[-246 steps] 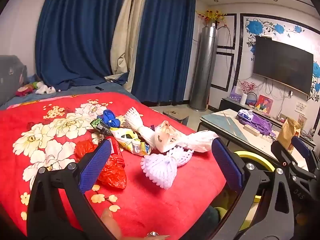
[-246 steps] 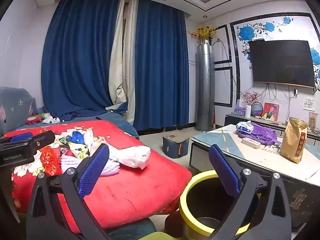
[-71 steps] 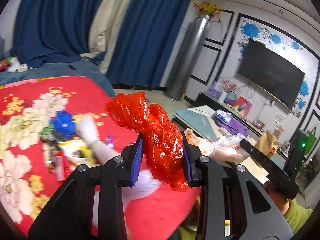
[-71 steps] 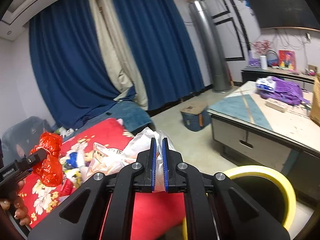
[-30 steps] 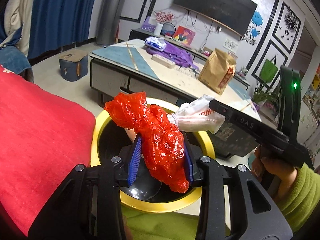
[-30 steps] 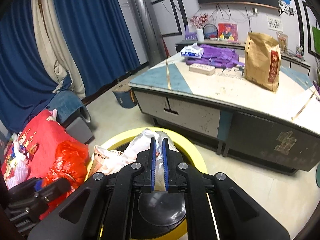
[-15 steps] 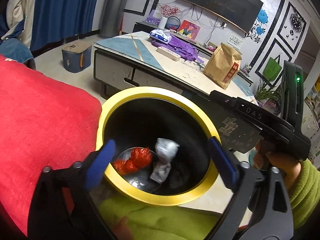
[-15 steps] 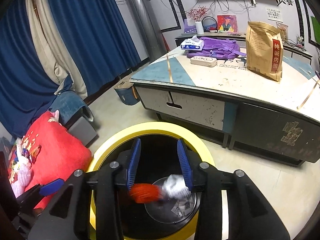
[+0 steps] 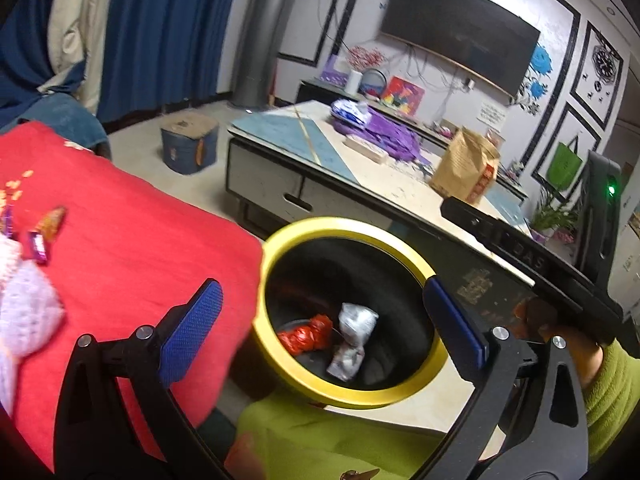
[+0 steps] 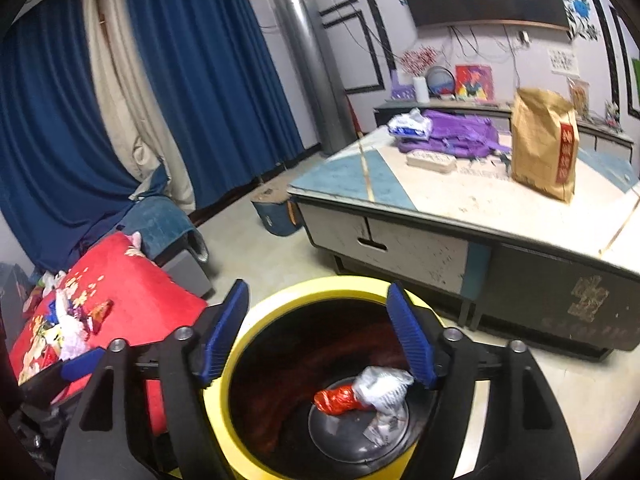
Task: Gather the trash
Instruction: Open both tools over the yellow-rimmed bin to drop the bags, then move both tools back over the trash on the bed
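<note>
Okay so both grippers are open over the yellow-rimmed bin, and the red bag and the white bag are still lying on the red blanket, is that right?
Not quite. Both the left gripper and right gripper are open over the yellow-rimmed bin, their jaws having just opened, but the red bag and white bag lie at the bin's bottom, not on the red blanket. The right wrist view shows it.

**Living room around the work area**

A low coffee table [image 10: 472, 200] carries a brown paper bag [image 10: 544, 144], a purple bag [image 10: 460, 134] and a white power strip [image 10: 430, 160]. Blue curtains [image 10: 208, 80] hang behind a tall silver cylinder [image 10: 308, 60]. A dark television [image 9: 456, 40] is mounted on the wall. A small blue box [image 9: 190, 148] sits on the floor.
</note>
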Action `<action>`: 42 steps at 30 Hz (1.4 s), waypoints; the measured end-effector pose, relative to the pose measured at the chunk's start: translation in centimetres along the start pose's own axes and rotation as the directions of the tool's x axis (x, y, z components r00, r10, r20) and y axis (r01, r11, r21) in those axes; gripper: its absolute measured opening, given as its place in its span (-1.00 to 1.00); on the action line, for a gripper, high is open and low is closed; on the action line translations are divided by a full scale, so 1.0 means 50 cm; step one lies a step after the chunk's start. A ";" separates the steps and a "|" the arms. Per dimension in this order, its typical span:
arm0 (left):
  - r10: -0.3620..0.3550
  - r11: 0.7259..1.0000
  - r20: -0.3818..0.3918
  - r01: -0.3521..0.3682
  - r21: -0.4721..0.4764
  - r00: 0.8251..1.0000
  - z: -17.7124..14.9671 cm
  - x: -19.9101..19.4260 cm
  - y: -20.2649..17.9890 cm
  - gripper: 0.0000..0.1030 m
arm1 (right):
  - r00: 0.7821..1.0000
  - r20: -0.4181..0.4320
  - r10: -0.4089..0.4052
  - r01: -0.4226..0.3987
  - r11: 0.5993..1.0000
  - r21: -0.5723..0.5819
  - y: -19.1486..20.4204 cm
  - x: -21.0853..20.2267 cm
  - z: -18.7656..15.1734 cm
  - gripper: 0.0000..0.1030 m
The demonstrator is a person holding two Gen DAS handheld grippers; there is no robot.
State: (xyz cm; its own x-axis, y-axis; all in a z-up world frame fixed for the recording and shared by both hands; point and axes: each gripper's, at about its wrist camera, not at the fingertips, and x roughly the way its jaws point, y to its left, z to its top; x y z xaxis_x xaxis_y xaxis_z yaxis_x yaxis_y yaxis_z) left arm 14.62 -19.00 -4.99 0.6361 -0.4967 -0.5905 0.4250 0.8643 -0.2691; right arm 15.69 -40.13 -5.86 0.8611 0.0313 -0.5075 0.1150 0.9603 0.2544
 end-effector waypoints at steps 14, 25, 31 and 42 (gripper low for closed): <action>0.185 0.983 0.132 -0.181 -0.041 0.974 0.020 -0.110 0.078 0.79 | 0.991 0.030 0.129 -0.123 0.978 -0.167 0.154 -0.043 -0.012 0.65; 0.333 0.936 0.187 -0.300 -0.186 0.924 0.020 -0.186 0.194 0.79 | 0.972 -0.022 0.234 -0.231 0.932 -0.278 0.288 -0.047 -0.037 0.71; 0.377 0.908 0.203 -0.317 -0.275 0.904 0.019 -0.223 0.251 0.79 | 0.958 -0.042 0.282 -0.281 0.910 -0.304 0.351 -0.048 -0.043 0.75; 0.481 0.845 0.222 -0.381 -0.375 0.848 0.020 -0.286 0.341 0.79 | 0.929 -0.110 0.354 -0.369 0.859 -0.355 0.477 -0.019 -0.059 0.77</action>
State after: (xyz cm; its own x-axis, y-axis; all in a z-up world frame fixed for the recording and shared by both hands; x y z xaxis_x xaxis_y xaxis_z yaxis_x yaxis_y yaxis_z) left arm 13.39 2.76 -0.38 0.8870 -0.0228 -0.4611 -0.1251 0.9495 -0.2877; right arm 16.17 -16.43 -1.73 0.7861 0.3995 -0.4716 -0.3953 0.9115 0.1132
